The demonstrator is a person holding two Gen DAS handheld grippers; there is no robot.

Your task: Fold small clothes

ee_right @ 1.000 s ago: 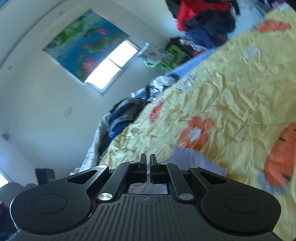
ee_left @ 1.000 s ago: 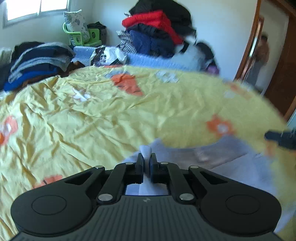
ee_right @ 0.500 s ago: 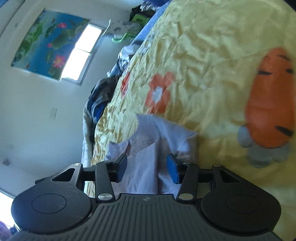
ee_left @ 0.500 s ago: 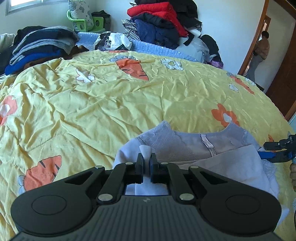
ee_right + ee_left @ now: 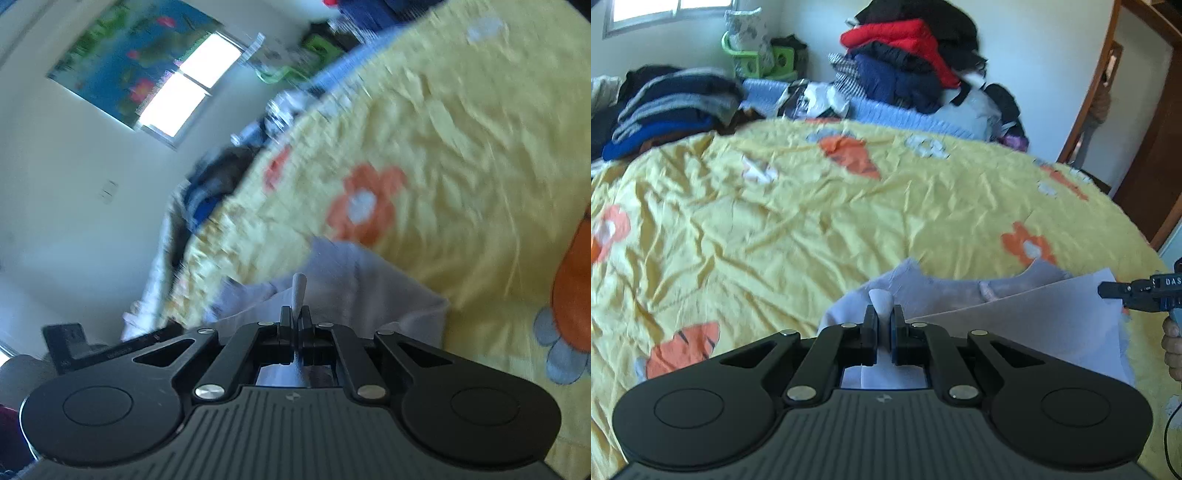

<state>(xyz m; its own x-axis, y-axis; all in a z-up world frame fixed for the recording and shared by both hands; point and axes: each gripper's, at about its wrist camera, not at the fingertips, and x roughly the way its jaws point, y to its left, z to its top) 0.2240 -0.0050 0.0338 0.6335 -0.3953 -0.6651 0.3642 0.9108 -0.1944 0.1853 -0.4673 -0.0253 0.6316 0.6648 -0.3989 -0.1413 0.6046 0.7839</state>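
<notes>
On the yellow carrot-print bedspread (image 5: 849, 221), left gripper (image 5: 884, 321) and right gripper (image 5: 295, 319), jaws just closed, each pinch the pale lilac cotton garment (image 5: 1034, 317); folding has barely begun, 0 creases finished.

Both cameras sit low over the yellow bedspread (image 5: 849, 221), close behind their own fingers. The left looks toward the clothes pile (image 5: 908, 62), the right, rolled sideways, toward the window (image 5: 188, 85).

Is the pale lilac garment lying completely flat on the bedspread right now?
No. Both the left gripper and the right gripper pinch the pale lilac garment, holding one layer raised above the yellow bedspread.
</notes>
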